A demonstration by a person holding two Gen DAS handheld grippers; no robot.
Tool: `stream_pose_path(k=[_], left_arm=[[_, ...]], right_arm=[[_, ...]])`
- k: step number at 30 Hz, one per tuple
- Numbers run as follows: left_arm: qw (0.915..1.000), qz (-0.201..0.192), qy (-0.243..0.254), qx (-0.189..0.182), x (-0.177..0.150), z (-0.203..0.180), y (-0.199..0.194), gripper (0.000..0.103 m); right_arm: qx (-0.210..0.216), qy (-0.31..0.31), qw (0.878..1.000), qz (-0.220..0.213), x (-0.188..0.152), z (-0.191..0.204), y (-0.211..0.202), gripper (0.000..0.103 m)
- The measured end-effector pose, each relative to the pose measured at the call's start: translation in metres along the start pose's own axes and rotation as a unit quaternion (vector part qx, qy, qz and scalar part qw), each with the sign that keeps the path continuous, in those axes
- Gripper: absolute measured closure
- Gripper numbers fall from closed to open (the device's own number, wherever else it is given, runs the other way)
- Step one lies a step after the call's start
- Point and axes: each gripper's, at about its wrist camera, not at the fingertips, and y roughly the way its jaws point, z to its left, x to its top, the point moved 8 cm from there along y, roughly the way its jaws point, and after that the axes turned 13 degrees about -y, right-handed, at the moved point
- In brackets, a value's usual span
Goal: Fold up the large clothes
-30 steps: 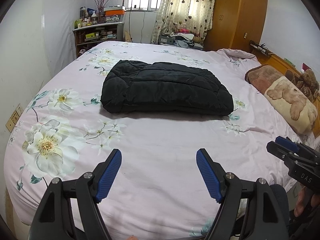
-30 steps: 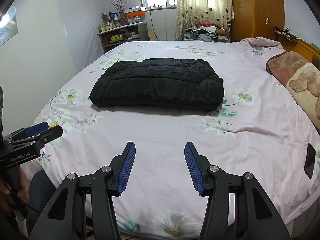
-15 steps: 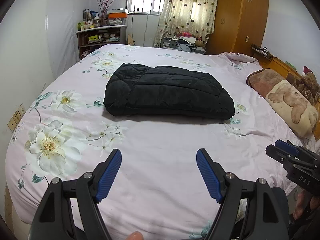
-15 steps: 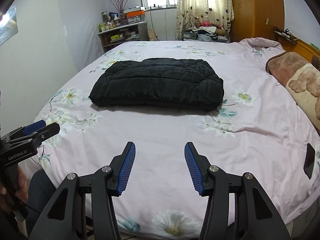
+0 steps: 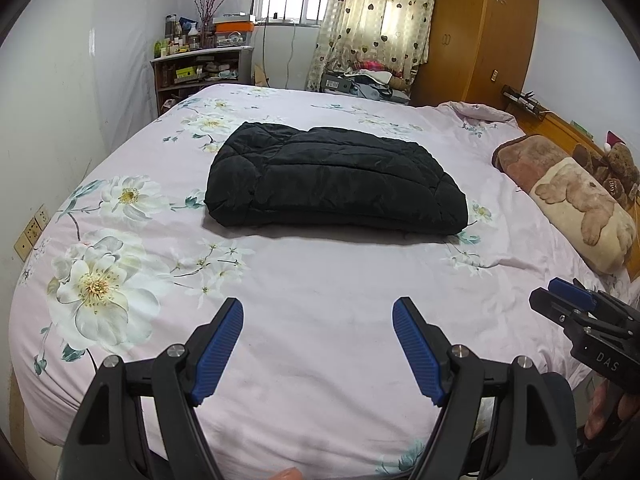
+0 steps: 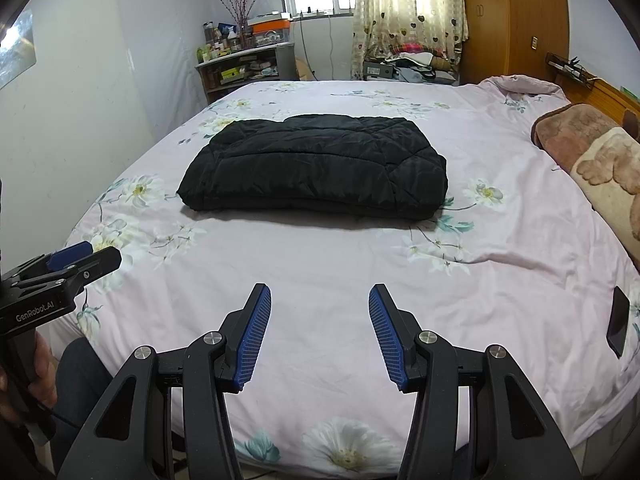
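Observation:
A black quilted jacket lies folded into a thick rectangle in the middle of the bed; it also shows in the right wrist view. My left gripper is open and empty, held over the near part of the bed, well short of the jacket. My right gripper is open and empty, also near the bed's front edge and apart from the jacket. Each gripper shows at the side of the other's view: the right gripper and the left gripper.
The bed carries a pink floral sheet. A brown bear-print pillow and a teddy bear lie at the right by the headboard. A cluttered shelf, a curtained window and a wooden wardrobe stand beyond. A dark object lies on the bed's right edge.
The left wrist view has tilted slightly, so the jacket sits a little lower in it. The right gripper has hardly moved. Both grippers stay open and empty.

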Motion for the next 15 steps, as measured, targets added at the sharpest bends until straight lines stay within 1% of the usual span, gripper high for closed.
stream_pose_path(k=[6,15], left_arm=[[1.0000,0.004,0.003,-0.001,-0.0016,-0.0005,0.0011,0.023],[1.0000,0.001,0.008,0.006,-0.0019,0.0027,0.0021,0.023]], right_arm=[[0.000,-0.001,1.000,0.000,0.0001,0.0004,0.0003,0.051],[-0.001,-0.001,1.000,0.001,-0.0011,-0.0011,-0.0003,0.051]])
